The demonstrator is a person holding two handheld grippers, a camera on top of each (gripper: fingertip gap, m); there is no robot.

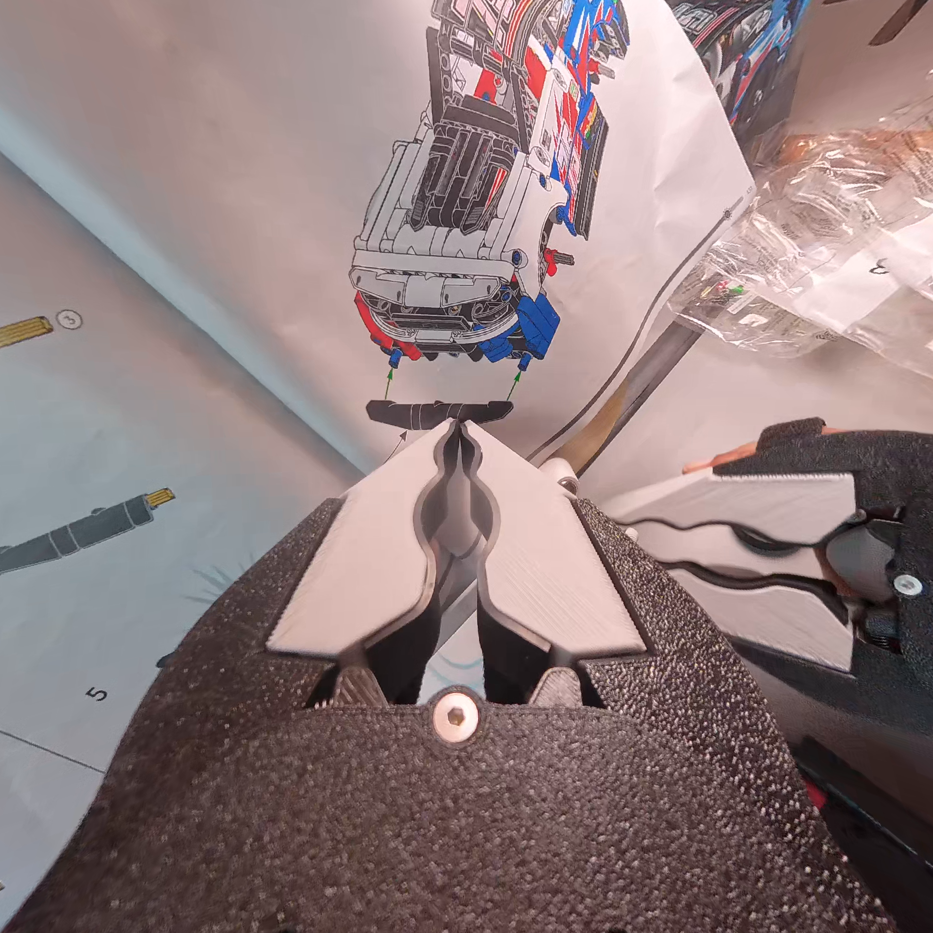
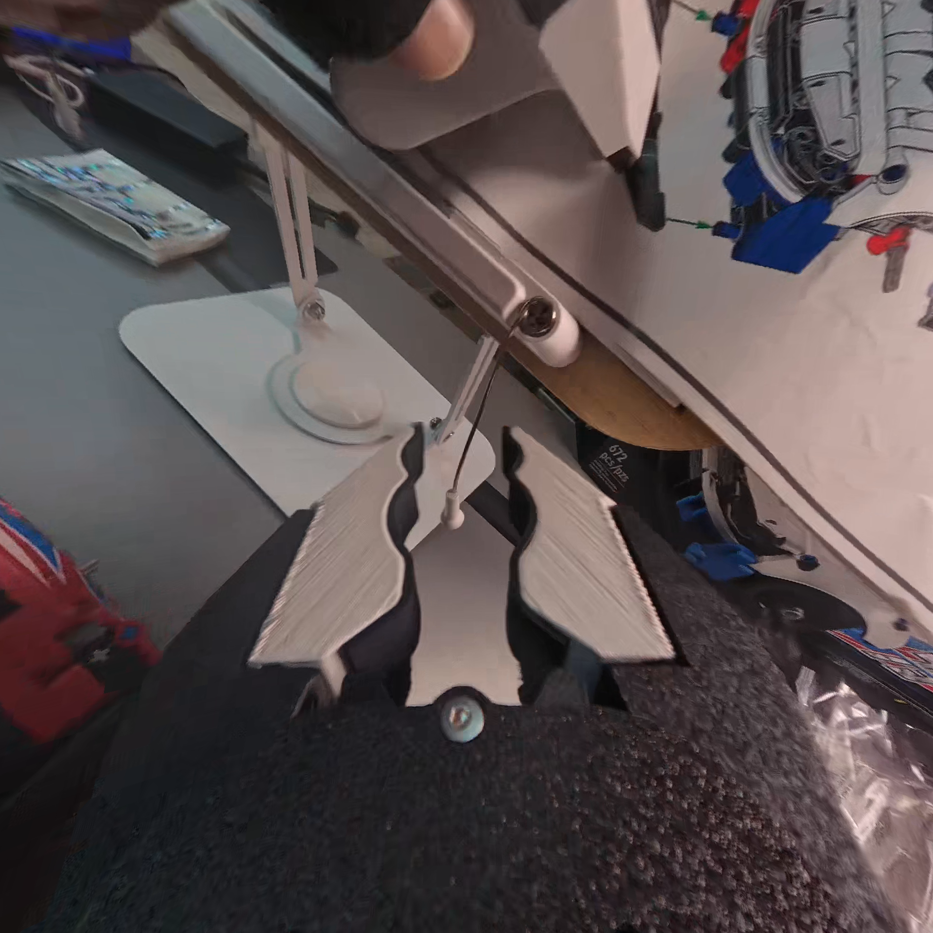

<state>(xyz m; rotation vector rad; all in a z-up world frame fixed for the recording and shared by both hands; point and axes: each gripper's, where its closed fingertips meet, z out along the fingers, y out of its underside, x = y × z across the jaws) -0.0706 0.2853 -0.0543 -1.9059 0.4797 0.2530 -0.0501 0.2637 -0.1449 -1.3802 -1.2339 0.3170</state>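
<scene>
An open instruction booklet [image 1: 252,151] with a printed toy car [image 1: 469,212] rests on a tilted stand. My left gripper [image 1: 457,423] is shut, its tips against the page at a printed black part; I cannot tell whether it pinches the paper. My right gripper [image 2: 462,434] is open and empty, below the stand's lower edge and over its white base plate [image 2: 212,363]. A thin cord with a white bead [image 2: 451,519] hangs between its fingers. The right gripper also shows in the left wrist view [image 1: 747,555], held by a gloved hand [image 1: 858,454]. The booklet page also shows in the right wrist view [image 2: 757,378].
Crumpled clear plastic bags [image 1: 833,242] lie right of the booklet. A printed toy box [image 1: 747,60] stands behind them. The stand has a wooden board [image 2: 621,404] and a white hinge arm [image 2: 290,212]. A folded booklet [image 2: 111,207] lies on the dark table [image 2: 75,404]. A red toy part [image 2: 50,631] is at the left. Some 10 cm of space lies between my two pairs of fingers.
</scene>
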